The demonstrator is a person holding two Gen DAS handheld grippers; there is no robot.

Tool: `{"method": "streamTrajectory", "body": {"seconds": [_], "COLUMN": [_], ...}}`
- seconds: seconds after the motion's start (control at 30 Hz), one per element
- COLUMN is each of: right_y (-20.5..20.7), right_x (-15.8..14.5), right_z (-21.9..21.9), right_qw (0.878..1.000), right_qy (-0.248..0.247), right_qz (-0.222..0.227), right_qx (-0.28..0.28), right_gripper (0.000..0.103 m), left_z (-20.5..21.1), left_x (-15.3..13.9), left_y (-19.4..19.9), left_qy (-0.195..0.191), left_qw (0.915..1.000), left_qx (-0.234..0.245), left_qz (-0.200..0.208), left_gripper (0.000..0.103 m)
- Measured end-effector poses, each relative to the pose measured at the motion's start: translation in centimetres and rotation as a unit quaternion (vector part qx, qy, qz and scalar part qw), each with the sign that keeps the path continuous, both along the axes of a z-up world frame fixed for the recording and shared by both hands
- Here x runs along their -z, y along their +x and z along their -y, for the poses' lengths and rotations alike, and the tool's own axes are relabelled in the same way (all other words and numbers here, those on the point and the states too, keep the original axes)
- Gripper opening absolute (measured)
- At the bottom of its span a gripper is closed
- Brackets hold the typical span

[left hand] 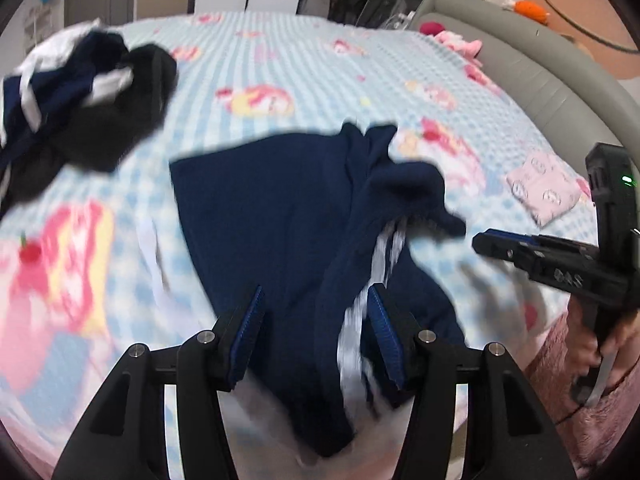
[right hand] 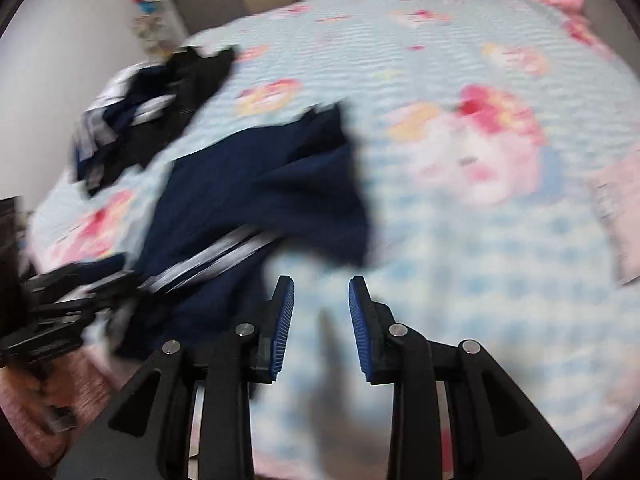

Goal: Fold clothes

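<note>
A navy garment with white side stripes (left hand: 280, 220) lies crumpled on the blue checked bedsheet (left hand: 320, 68). My left gripper (left hand: 316, 320) hangs over its near end, jaws wide apart. The cloth fills the gap between the blue pads, and I see no pinch. In the right wrist view the same garment (right hand: 260, 192) lies to the left, and my right gripper (right hand: 321, 308) stands open over bare sheet beside its right edge, with nothing between the fingers. The right gripper (left hand: 486, 245) also shows from the side at the right of the left wrist view. The left gripper (right hand: 100, 284) is a blur at the left edge.
A pile of dark and white clothes (left hand: 80, 100) (right hand: 152, 112) sits at the far left of the bed. A small folded pink cloth (left hand: 544, 188) lies at the right near the grey padded bed frame (left hand: 520, 72). A hand (left hand: 600, 344) with a pink sleeve grips the right tool.
</note>
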State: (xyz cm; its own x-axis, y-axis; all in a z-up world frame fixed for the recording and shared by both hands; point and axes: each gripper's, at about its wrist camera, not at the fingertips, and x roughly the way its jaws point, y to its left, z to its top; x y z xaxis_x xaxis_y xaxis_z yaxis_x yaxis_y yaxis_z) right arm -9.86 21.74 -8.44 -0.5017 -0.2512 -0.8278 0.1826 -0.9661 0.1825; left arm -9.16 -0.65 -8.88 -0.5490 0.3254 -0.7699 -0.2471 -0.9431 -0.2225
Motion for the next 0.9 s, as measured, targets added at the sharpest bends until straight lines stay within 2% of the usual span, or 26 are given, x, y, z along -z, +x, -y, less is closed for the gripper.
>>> {"method": "streamTrajectory", "body": {"seconds": [0.1, 0.23, 0.37, 0.47, 0.53, 0.63, 0.67, 0.73, 0.77, 0.83, 0.9], "right_y": [-2.8, -5.0, -4.6, -4.6, -4.8, -4.7, -4.7, -4.6, -4.5, -4.2, -4.3], "right_x": [-0.5, 0.0, 1.7, 2.8, 3.1, 2.6, 2.5, 2.6, 2.7, 2.6, 2.1], "right_z": [-2.1, -2.6, -1.9, -3.1, -4.1, -4.6, -4.5, -4.3, -4.2, -3.8, -3.4], "right_qw": [1.0, 0.999, 0.999, 0.996, 0.994, 0.995, 0.995, 0.996, 0.997, 0.998, 0.999], "right_qy": [0.003, -0.012, -0.022, -0.047, -0.075, -0.069, -0.06, -0.05, -0.046, -0.034, -0.025], "right_qz": [0.013, 0.03, 0.036, 0.033, 0.034, 0.021, 0.014, 0.012, 0.013, 0.01, 0.005], "right_qx": [0.026, 0.021, 0.027, 0.062, 0.076, 0.075, 0.074, 0.069, 0.064, 0.055, 0.047], "right_gripper": [0.029, 0.029, 0.029, 0.029, 0.029, 0.03, 0.032, 0.035, 0.035, 0.035, 0.035], "left_z": [-0.7, -2.5, -5.1, -8.3, -10.4, -12.9, -12.9, -12.7, -12.7, -12.1, -8.2], "left_x": [-0.9, -1.1, -0.9, -1.1, -0.9, 0.2, 0.5, 1.1, 1.3, 1.6, -0.2], "left_y": [-2.5, -5.4, -7.0, -6.5, -5.7, -5.2, -5.3, -5.6, -5.7, -6.0, -6.3], "left_qy": [0.002, -0.012, -0.019, -0.045, -0.066, -0.111, -0.114, -0.12, -0.122, -0.117, -0.041], "left_qw": [0.9998, 0.9991, 0.9955, 0.9852, 0.9743, 0.9612, 0.9636, 0.968, 0.9701, 0.9758, 0.9919], "left_qx": [0.01, 0.037, 0.092, 0.163, 0.212, 0.25, 0.239, 0.219, 0.208, 0.183, 0.118], "left_qz": [-0.015, -0.017, -0.011, -0.027, -0.037, -0.037, -0.035, -0.03, -0.027, -0.023, -0.027], "left_gripper": [0.054, 0.047, 0.044, 0.045, 0.047, 0.047, 0.046, 0.018, 0.01, 0.007, 0.007]}}
